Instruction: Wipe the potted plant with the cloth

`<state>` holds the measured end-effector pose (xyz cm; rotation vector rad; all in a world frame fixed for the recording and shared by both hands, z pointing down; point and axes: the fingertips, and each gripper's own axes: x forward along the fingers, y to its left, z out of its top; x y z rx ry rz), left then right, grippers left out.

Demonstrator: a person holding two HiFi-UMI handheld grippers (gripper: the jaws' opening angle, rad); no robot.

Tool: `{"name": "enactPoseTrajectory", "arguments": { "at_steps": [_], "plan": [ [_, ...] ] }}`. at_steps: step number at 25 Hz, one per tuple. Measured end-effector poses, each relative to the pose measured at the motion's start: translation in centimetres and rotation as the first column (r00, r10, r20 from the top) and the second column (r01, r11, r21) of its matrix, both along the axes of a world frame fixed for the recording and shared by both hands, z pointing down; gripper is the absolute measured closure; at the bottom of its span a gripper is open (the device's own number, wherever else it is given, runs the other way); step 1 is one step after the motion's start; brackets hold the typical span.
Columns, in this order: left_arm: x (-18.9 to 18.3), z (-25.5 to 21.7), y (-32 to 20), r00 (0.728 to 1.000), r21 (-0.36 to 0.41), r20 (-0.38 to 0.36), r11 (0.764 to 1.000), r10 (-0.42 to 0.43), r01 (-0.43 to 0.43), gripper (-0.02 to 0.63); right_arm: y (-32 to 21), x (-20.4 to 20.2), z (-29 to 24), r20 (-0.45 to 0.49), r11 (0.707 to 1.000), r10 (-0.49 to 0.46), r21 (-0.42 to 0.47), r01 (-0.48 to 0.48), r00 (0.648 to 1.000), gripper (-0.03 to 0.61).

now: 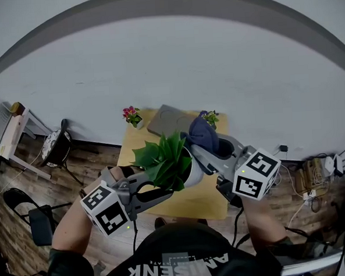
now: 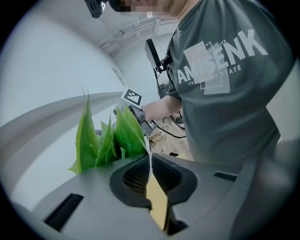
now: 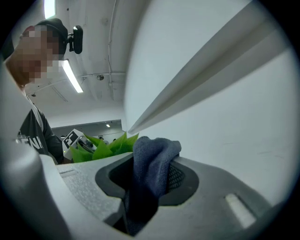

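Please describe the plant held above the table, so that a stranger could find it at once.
Find the yellow table; above its middle the left gripper holds a potted plant in a pale pot. It alone has broad, plain green leaves and is off the table, while the two small plants stand at the table's far edge.

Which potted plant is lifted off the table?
The large leafy one, held in the left gripper; the small pink-flowered one and its neighbour stand on the table.
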<state>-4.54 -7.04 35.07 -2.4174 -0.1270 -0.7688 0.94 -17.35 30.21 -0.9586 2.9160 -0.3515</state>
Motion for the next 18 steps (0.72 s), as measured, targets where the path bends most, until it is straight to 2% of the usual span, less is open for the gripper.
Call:
{"name": "enactPoseTrajectory", "arguments": {
  "at_steps": [7,14,18],
  "plan": [
    [0.3,0.0,0.0,1.000,0.004,0.003,1.000,0.009,-0.009,0.598,-0.1,2.3,4.9,-0.010,0.992,0.040,-0.118,-0.041,0.999,0.448],
    [1.1,0.1,1.0,0.999,-0.003,0.015,0.999,0.040,-0.040,0.598,0.6,4.1,8.4,-0.019,0.982,0.050,-0.182,-0.053,0.999,0.448],
    [0.9,-0.4,1.4,0.999,-0.039,0.004,0.998,0.051,-0.050,0.600,1.0,4.9,9.2,-0.021,0.979,0.051,-0.198,-0.054,0.998,0.448]
  ]
}}
